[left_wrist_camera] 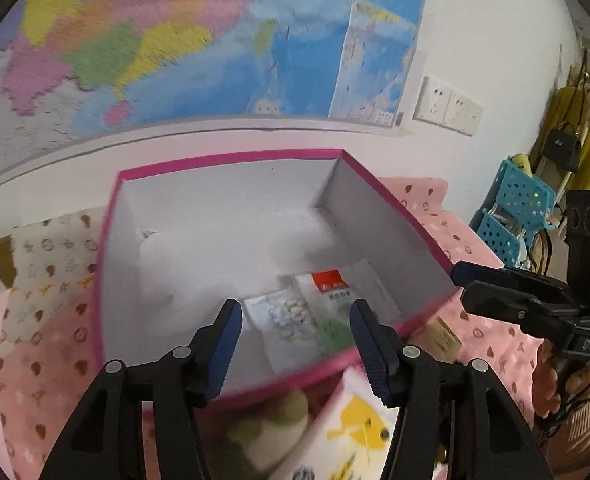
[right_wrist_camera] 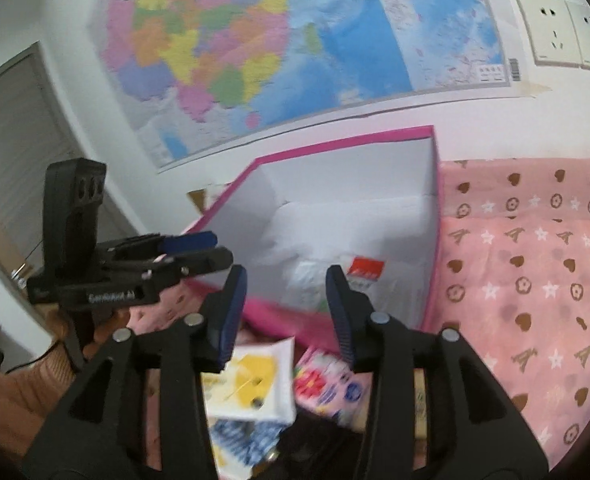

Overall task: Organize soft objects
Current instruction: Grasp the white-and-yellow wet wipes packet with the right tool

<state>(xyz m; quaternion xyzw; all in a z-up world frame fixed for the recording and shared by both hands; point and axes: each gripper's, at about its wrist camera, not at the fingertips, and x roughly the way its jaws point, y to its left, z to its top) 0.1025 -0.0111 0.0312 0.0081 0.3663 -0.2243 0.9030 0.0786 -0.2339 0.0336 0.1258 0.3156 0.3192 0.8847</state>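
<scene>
An open pink box [left_wrist_camera: 231, 158] with white inner walls stands on a pink patterned bedspread; it also shows in the right wrist view [right_wrist_camera: 335, 144]. Inside lie clear packets [left_wrist_camera: 291, 316] with a red label [right_wrist_camera: 365, 270]. My left gripper [left_wrist_camera: 295, 344] is open and empty, held over the box's near rim. My right gripper [right_wrist_camera: 287, 312] is open and empty, just before the box. Below the grippers lie a white pack with a yellow figure [left_wrist_camera: 359, 424] [right_wrist_camera: 255, 376], a green and white soft item [left_wrist_camera: 271, 420] and a pink flowered pack [right_wrist_camera: 327, 380].
The right gripper appears at the right of the left wrist view [left_wrist_camera: 515, 296]; the left gripper appears at the left of the right wrist view [right_wrist_camera: 135, 272]. A wall map [right_wrist_camera: 295, 40] and sockets [right_wrist_camera: 563, 32] are behind. Blue baskets [left_wrist_camera: 511, 216] stand right.
</scene>
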